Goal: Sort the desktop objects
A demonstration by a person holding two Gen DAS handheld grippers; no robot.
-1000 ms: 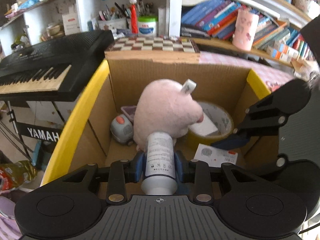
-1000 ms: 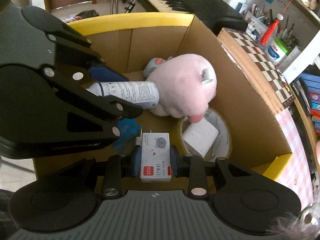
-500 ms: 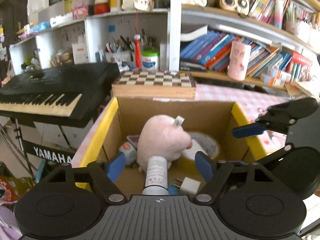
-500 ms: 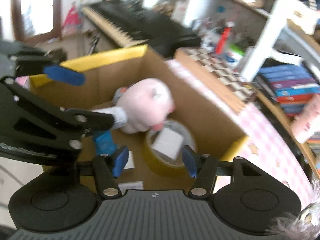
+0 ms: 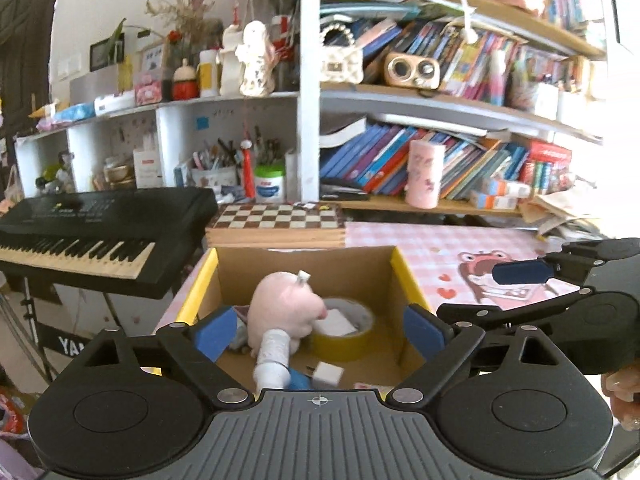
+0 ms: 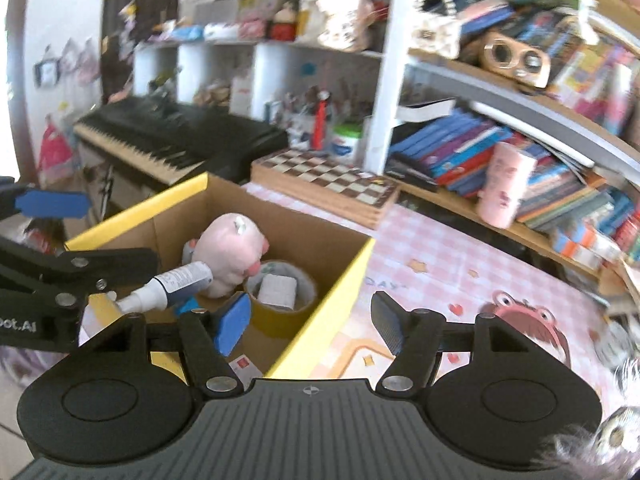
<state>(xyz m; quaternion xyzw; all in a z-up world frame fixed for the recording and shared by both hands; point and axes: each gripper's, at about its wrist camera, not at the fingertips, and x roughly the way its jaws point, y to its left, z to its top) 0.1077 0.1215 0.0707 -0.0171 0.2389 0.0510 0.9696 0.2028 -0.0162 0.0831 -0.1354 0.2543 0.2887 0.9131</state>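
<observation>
Keyboard [image 5: 100, 220], black, left | chessboard [image 5: 278, 224], folded, behind box | bookshelf [image 5: 460, 108], crammed | pink cup [image 5: 424, 178], on shelf | wooden speaker [image 5: 412, 70], upper shelf | pink checked tablecloth [image 5: 460, 248]

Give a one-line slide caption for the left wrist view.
Left gripper, jaws opening and empty, above a cardboard box holding a pink plush, spray bottle and tape roll.

A: Way into the cardboard box [image 5: 408, 276]?
B: Top is open, but the floor is crowded: pink plush [image 5: 286, 310], tape roll [image 5: 346, 336], spray bottle [image 6: 176, 284].
A: Beside it?
B: Pink tablecloth [image 6: 440, 272] on its right is bare nearby. Chessboard [image 5: 278, 220] and keyboard [image 5: 100, 220] block behind and left.
</observation>
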